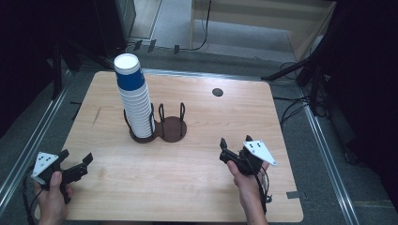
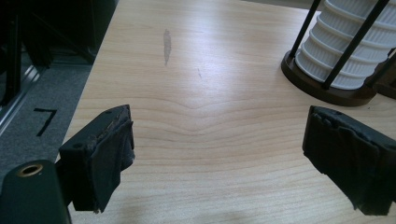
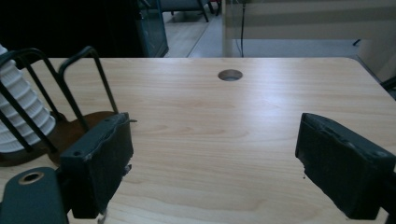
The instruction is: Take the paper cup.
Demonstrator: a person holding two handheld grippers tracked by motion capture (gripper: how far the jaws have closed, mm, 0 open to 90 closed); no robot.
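The surface is seen from above and behind the person in the high view, looking forward and down. The left gripper view is taken low and close over the wood, facing the cup stack at 1 o'clock. The right gripper view is taken equally low, facing the far edge, with the wire holder at 10 o'clock. Stack and holder are shared by all three views.

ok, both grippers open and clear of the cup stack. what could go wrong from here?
1. The cup stack rises far above the holder's wire loops and leans slightly; a sideways nudge could topple it.
2. Pinching the top cup might lift several nested ones.
3. The right gripper could snag the empty slot's loops.
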